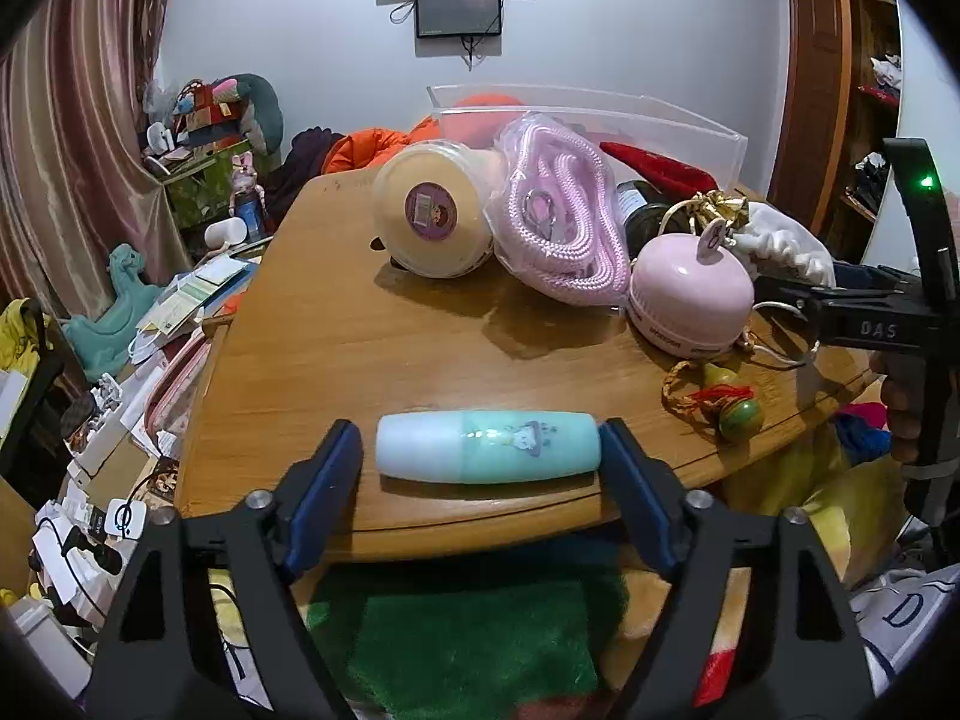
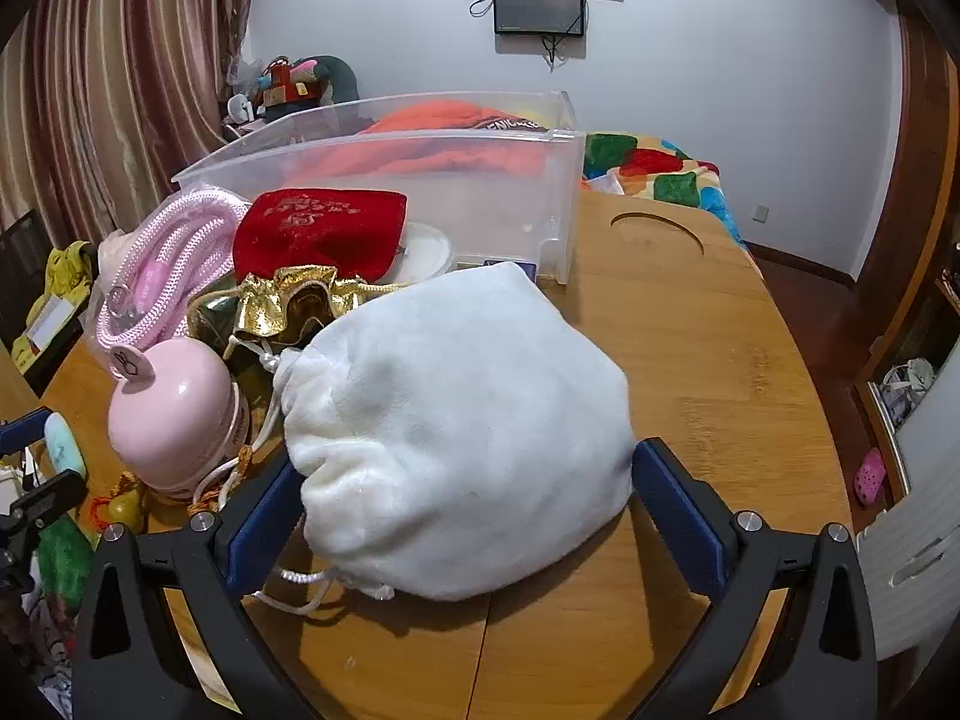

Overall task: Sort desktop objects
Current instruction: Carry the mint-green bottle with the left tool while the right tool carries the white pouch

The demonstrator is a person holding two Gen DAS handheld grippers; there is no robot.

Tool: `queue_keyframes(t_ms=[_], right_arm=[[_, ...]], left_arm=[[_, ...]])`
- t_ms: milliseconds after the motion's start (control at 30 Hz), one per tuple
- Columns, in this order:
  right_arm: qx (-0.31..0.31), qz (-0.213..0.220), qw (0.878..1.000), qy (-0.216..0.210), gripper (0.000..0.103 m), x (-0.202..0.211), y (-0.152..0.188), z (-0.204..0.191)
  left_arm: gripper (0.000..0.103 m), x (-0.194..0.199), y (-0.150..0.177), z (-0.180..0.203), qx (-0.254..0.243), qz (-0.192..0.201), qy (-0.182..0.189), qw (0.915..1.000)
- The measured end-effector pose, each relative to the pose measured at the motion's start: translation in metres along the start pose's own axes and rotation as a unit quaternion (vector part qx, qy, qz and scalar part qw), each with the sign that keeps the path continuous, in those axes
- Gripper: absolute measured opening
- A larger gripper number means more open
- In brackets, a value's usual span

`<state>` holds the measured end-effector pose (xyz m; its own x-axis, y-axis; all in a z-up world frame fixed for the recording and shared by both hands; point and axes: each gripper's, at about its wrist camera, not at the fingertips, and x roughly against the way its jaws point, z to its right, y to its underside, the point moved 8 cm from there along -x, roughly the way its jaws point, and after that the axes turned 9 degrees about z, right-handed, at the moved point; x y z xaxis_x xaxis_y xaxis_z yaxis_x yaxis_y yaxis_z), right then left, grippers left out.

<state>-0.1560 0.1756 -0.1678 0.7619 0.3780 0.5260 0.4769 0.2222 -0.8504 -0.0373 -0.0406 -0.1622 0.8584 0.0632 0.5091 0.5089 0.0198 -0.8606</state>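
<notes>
While the clear bin [image 2: 480, 180] at the far side of the table [image 2: 690, 360] looks nearly bare, sorting has barely begun (by my reading). Nearer than the bin, the left gripper [image 1: 480, 462] stands wide open around a mint bottle [image 1: 487, 447], the right gripper [image 2: 462, 516] equally open around a white pouch [image 2: 456, 432], neither clamped.

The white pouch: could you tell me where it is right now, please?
In the right wrist view, the white pouch lies on the wooden table between the right gripper's open jaws, right of the pink dome.
</notes>
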Motion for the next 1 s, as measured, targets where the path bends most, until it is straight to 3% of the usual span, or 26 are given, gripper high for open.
queue_keyframes(t_ms=[133, 267, 367, 567, 1000], right_arm=[[0.022, 0.013, 1.0, -0.003, 0.086, 0.001, 0.0, -0.006], [0.03, 0.015, 0.999, -0.012, 0.061, 0.008, 0.0, -0.008], [0.022, 0.017, 0.999, -0.015, 0.052, 0.012, 0.001, -0.006], [0.002, 0.024, 1.0, -0.02, 0.044, 0.028, 0.001, 0.0], [0.008, 0.078, 0.997, 0.001, 0.043, 0.073, -0.03, 0.005]], left_arm=[[0.073, -0.001, -0.001, 0.0, 0.003, 0.004, -0.003, 1.0], [0.073, -0.003, -0.002, 0.0, 0.005, 0.003, -0.009, 0.9999], [0.073, -0.003, -0.005, -0.002, 0.008, 0.006, -0.011, 0.9999], [0.073, 0.009, -0.027, -0.008, 0.013, 0.038, -0.015, 0.9991], [0.073, 0.012, -0.076, -0.01, 0.025, 0.089, -0.002, 0.9957]])
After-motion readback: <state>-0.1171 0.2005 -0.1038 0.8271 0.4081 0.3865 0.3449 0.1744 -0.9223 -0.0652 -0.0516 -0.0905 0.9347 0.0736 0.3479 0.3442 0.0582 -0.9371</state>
